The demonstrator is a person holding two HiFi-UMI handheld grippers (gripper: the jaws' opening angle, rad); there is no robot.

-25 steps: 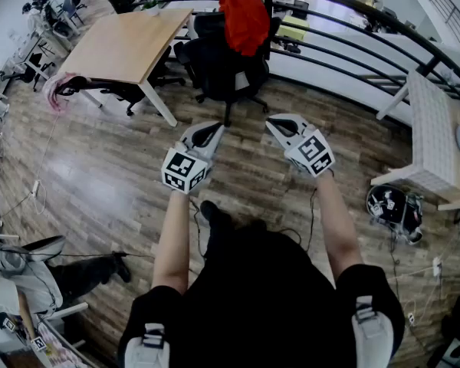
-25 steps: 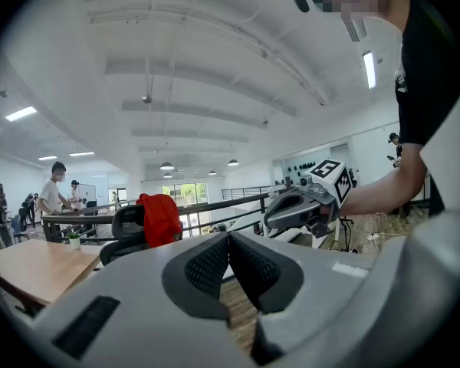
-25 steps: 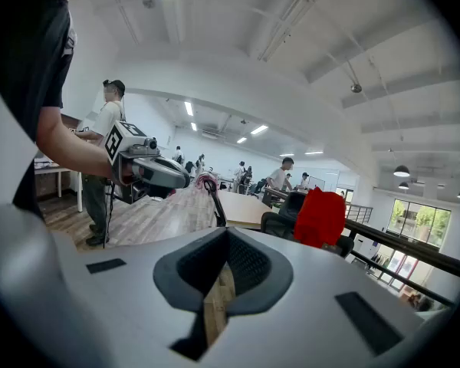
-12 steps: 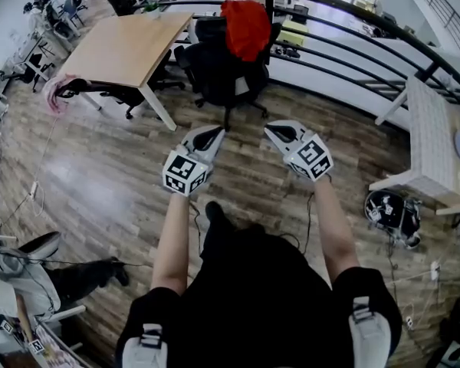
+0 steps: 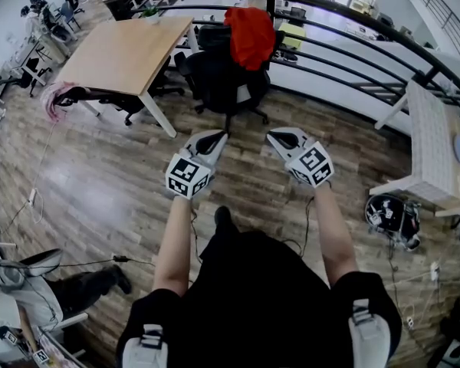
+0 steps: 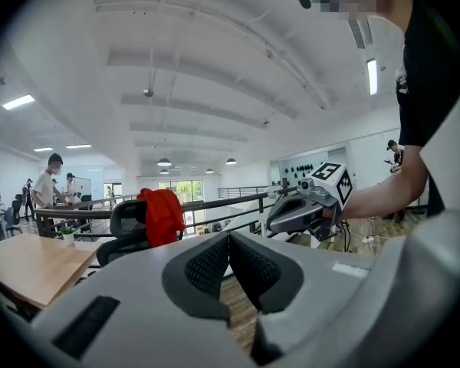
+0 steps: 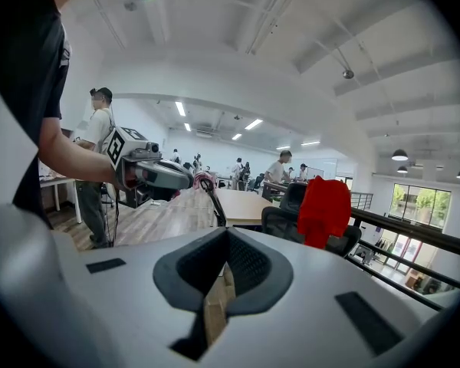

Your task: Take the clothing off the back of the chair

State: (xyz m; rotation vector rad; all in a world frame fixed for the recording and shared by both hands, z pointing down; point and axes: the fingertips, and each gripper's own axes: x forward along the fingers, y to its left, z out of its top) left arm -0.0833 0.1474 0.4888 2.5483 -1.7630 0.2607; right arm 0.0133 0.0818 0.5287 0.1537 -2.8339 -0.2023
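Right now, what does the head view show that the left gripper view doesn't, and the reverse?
Only the head view: the wheeled base of the black chair, and the white table at right. Only the left gripper view: the left gripper close up, jaws shut with nothing between them, ceiling lamps, people beyond the wooden table. Both: the red clothing draped over the chair's back, and the right gripper.

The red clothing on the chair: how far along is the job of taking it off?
Nothing looks done: the red clothing hangs over the back of the black chair. In hand: nothing; the left gripper and right gripper are both shut and empty, held over the floor short of the chair. Left: reach the chair, grip the clothing, lift it off.
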